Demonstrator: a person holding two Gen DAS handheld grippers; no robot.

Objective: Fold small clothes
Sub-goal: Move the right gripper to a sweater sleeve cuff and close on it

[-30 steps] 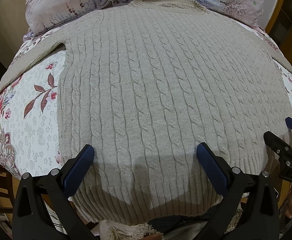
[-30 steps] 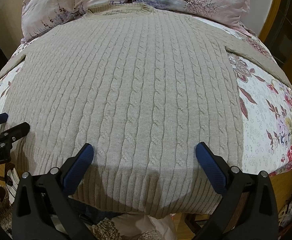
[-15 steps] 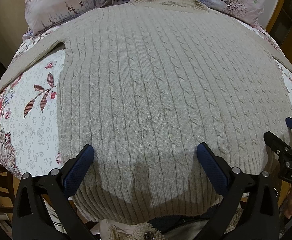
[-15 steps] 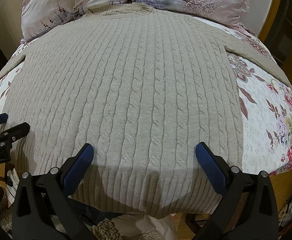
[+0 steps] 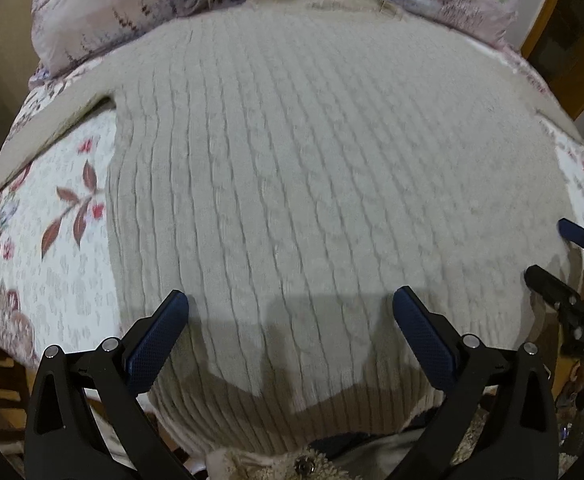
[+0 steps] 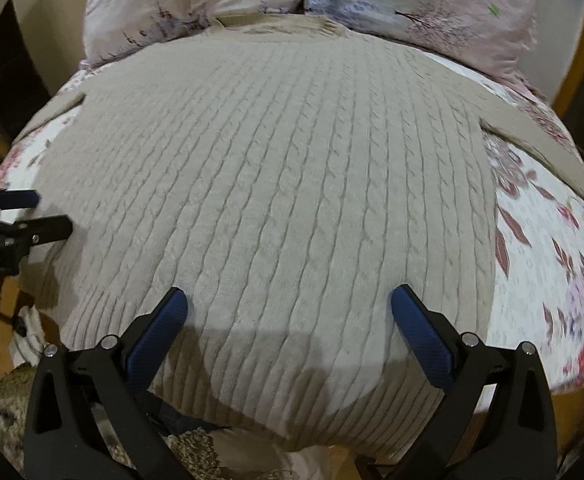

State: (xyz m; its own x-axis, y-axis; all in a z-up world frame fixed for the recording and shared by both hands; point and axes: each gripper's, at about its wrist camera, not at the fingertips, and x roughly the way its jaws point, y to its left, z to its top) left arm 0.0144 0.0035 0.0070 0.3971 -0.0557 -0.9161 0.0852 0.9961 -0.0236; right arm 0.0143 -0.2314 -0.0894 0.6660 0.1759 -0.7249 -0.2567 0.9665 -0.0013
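A beige cable-knit sweater [image 5: 312, 184] lies spread flat on a floral bed cover, its collar at the far end by the pillows and its ribbed hem nearest me. It fills the right wrist view [image 6: 275, 184] too. My left gripper [image 5: 289, 312] is open and empty, hovering just above the hem on the left half. My right gripper [image 6: 287, 308] is open and empty above the hem on the right half. Each gripper shows at the edge of the other's view: the right one [image 5: 560, 252] and the left one [image 6: 31, 212].
The floral bed cover [image 5: 51, 232] shows bare left of the sweater and on the right [image 6: 540, 264]. Two pink-lilac pillows [image 6: 412, 4] lie beyond the collar. The sleeves [image 5: 47, 128] run off toward the bed's sides. Wooden furniture [image 5: 548, 20] stands at the far right.
Both grippers have moved forward and lower over the hem, so the sweater looms larger. Both views are blurred by the motion. Jaws stay open.
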